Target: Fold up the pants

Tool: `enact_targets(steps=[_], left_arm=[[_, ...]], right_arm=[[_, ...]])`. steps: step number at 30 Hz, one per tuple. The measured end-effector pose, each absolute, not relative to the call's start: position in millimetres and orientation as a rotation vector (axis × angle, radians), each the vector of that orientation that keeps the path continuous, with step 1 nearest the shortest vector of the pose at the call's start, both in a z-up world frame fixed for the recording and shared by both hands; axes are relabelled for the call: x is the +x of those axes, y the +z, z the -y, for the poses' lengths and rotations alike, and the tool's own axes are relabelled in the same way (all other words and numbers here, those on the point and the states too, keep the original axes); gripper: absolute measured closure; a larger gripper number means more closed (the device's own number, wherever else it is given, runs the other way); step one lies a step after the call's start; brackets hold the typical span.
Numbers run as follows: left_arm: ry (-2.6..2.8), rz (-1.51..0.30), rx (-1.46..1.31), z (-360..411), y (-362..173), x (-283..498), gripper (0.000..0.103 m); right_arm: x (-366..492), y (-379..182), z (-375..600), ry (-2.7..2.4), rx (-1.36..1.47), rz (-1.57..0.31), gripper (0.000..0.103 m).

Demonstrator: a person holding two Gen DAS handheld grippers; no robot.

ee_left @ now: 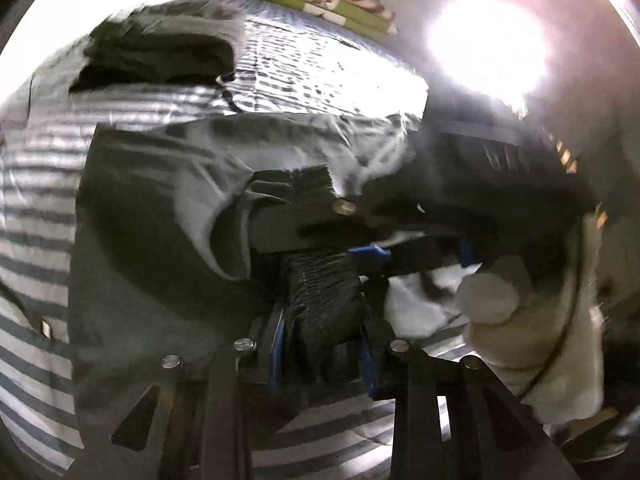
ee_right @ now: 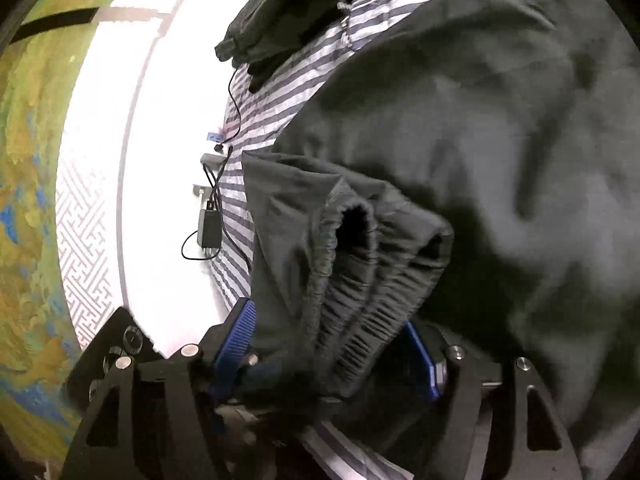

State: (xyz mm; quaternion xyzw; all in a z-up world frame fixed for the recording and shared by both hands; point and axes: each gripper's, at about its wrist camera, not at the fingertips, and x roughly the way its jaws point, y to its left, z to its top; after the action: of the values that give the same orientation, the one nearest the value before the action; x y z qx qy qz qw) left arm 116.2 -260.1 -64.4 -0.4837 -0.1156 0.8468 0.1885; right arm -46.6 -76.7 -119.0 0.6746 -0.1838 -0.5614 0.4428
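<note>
Pants (ee_right: 460,128) run off right wrist view's right edge; legs unseen. Waistband (ee_left: 320,304) hides left gripper (ee_left: 324,344) fingertips. Right gripper (ee_left: 480,200) motion-blurred in left view. Glare (ee_left: 486,40) washes out background. Dark clothes (ee_right: 288,0) cut by top edge.

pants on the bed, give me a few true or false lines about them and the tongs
1. The left tongs grip gathered elastic of the dark pants. True.
2. The right tongs are open and clear of the fabric. False: they are shut on a bunched elastic band.
3. The bedsheet is striped. True.
4. The pants are the only dark garment on the bed. False: another dark garment lies farther back.
</note>
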Motion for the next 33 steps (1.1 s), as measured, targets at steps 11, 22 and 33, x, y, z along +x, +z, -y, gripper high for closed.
enact_targets(steps=[11, 22, 33], left_arm=[[2.427, 0.185, -1.376, 247, -48, 131, 0.047], [2.664, 0.147, -1.273, 297, 16, 170, 0.038], [2.487, 0.075, -1.25, 189, -9, 98, 0.038]], right_arm=[[-32, -101, 85, -1.447, 1.65, 0.218, 0.088], [-97, -17, -9, -1.676, 1.55, 0.056, 0.088], [-168, -6, -171, -1.923, 1.695, 0.006, 0.088]])
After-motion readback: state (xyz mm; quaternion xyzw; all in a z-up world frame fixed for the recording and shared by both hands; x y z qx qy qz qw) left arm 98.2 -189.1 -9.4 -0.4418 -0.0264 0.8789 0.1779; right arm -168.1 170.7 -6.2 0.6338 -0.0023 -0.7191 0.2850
